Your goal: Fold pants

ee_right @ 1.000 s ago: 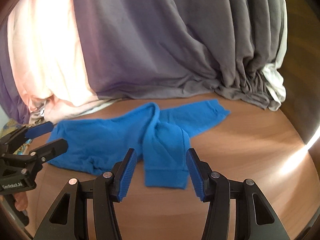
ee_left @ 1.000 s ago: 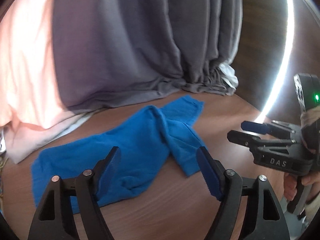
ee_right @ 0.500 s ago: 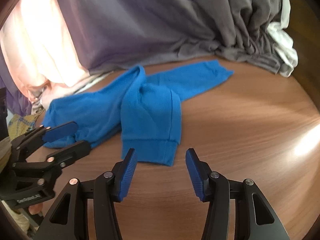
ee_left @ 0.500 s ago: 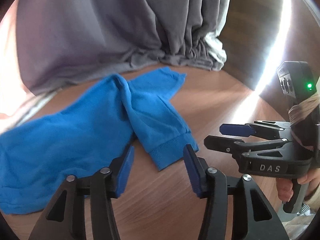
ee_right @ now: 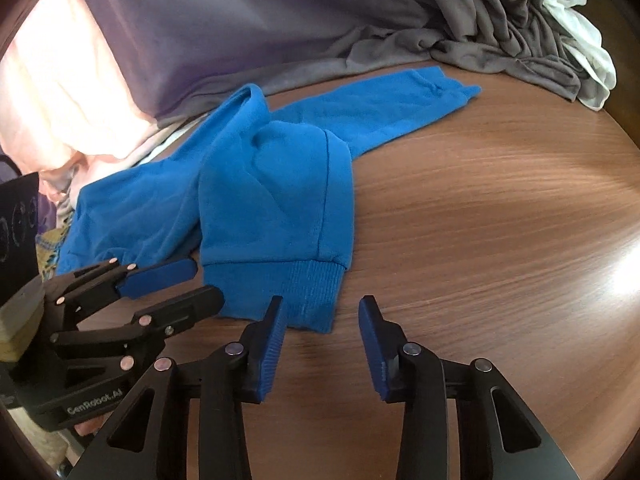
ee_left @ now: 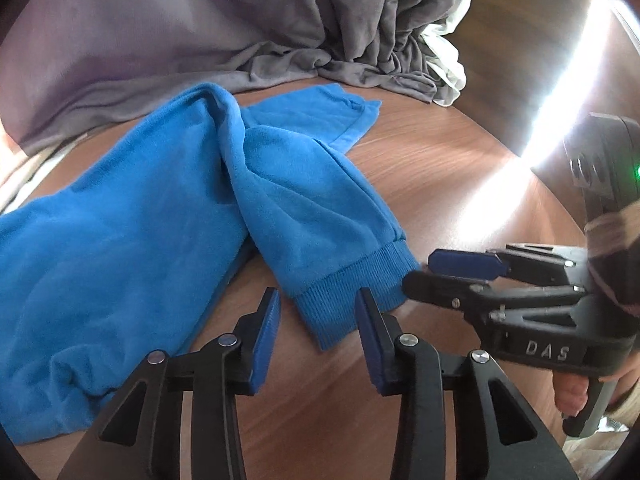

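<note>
Blue pants point(ee_left: 132, 216) point(ee_right: 276, 184) lie crumpled on a brown wooden table point(ee_left: 440, 184) point(ee_right: 500, 220). One leg is folded toward me and ends in a ribbed cuff point(ee_left: 352, 288) point(ee_right: 280, 284). My left gripper point(ee_left: 319, 304) hovers low at the cuff's left part, its jaws closing with the cuff's near corner between them and the pads clear of the cloth. It also shows in the right wrist view as the left gripper point(ee_right: 206, 284). My right gripper point(ee_right: 322, 306) straddles the cuff's right corner, jaws closing, pads not pressing; the left wrist view shows this right gripper point(ee_left: 424, 272) beside the cuff's end.
A grey curtain point(ee_left: 240, 20) point(ee_right: 300, 12) hangs behind the pants and pools on the table's far side. White cloth point(ee_left: 444, 64) point(ee_right: 588, 60) bunches at the back right. Pale sunlit fabric point(ee_right: 60, 92) sits far left. A bright glare point(ee_left: 516, 184) crosses the table on the right.
Both grippers have come down and forward to the folded leg's cuff, which now sits between their fingers. Both pairs of jaws have narrowed, the left one more.
</note>
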Motion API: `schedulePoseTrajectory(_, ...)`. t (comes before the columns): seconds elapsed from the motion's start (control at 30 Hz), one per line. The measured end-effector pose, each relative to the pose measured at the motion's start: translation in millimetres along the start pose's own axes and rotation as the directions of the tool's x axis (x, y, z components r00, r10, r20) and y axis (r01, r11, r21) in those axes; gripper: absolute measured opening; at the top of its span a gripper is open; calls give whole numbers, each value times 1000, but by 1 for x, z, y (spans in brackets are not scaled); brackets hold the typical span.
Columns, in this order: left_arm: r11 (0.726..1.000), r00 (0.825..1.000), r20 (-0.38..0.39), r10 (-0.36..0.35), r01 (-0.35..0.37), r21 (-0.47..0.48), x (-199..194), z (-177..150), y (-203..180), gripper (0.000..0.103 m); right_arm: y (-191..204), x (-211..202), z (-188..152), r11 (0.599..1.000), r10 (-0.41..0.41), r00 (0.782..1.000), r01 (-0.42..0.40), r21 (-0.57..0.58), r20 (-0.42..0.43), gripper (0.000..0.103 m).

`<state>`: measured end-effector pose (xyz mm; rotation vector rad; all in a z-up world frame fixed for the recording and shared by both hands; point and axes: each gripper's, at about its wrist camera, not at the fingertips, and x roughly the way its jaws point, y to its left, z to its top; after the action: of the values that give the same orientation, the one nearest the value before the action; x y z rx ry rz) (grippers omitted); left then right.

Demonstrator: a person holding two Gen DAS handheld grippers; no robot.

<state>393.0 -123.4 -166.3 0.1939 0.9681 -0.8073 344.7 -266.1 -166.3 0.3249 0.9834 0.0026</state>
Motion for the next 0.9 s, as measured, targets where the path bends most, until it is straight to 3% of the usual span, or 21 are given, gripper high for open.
schedulePoseTrajectory(0.2,1000,1000,6,-21,21,-19,11,2,2,38,0,4,0,1000,4,1000,-3,-17,25,34)
schedulePoseTrajectory(0.33,1000,1000,18,-14,15,-23,12,2,2,21,2,5,-1,999,-3,999,4,-33,38,29)
schedulePoseTrajectory(0.6,999,997,65,-29,27,21,-4,13,-9,13,2,4,0,999,-6,998,8,-33,59,15)
schedulePoseTrajectory(0.9,994,982,170,-85,72,78,-33,76,-28,12,-7,-50,24,999,16,980,-22,26,201,14)
